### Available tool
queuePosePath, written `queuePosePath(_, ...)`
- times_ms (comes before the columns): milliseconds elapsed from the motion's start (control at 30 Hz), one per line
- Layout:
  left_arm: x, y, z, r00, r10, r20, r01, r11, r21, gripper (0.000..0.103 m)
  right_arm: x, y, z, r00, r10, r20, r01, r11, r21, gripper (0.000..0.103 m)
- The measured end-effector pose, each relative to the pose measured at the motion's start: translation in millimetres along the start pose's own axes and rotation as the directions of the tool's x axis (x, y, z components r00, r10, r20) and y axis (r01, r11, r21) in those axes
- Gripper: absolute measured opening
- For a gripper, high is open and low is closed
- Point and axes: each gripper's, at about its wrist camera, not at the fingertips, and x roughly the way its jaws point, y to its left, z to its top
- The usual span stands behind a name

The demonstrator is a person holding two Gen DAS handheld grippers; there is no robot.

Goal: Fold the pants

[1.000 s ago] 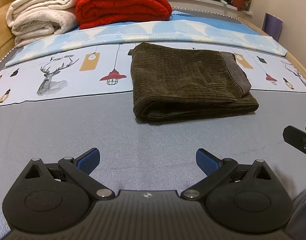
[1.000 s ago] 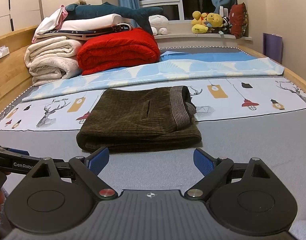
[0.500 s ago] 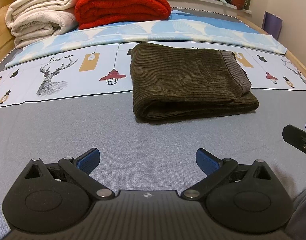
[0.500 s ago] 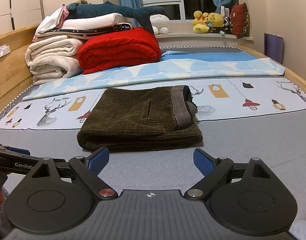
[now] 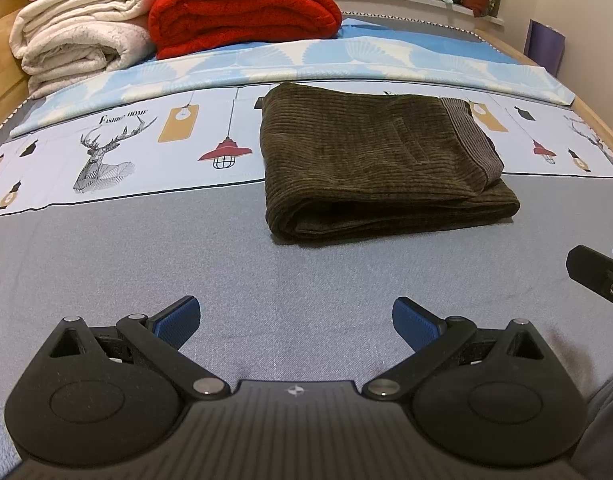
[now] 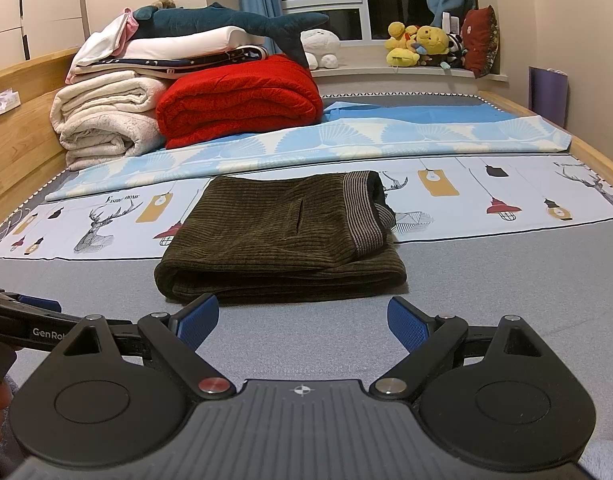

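Dark olive corduroy pants (image 5: 378, 164) (image 6: 282, 240) lie folded into a thick rectangle on the grey bed sheet (image 5: 186, 256), the striped waistband on top at the right. My left gripper (image 5: 296, 320) hovers open over bare sheet, short of the pants and a little to their left. In the right wrist view my right gripper (image 6: 304, 320) is open too, just in front of the folded edge, with nothing between its blue pads. Part of the right gripper's black finger shows at the right edge of the left wrist view, and the left gripper's body at the left edge of the right wrist view.
A printed deer-and-lamp sheet (image 6: 506, 204) and a pale blue sheet (image 6: 386, 132) lie behind the pants. Folded cream blankets (image 6: 106, 120), a red quilt (image 6: 242, 100) and a plush shark (image 6: 226, 24) are stacked at the back left. Wooden bed rails (image 6: 22, 144) run along the sides.
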Motion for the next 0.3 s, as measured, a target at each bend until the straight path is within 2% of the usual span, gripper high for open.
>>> queuePosePath(300,-1.4,-0.5,-1.0,1.000,-0.003,0.003,0.003,1.000,-0.006,0.102,0.3,-0.2,0.0,1.000,0.009,-0.009,-0.009,1.000,0.008,0.092)
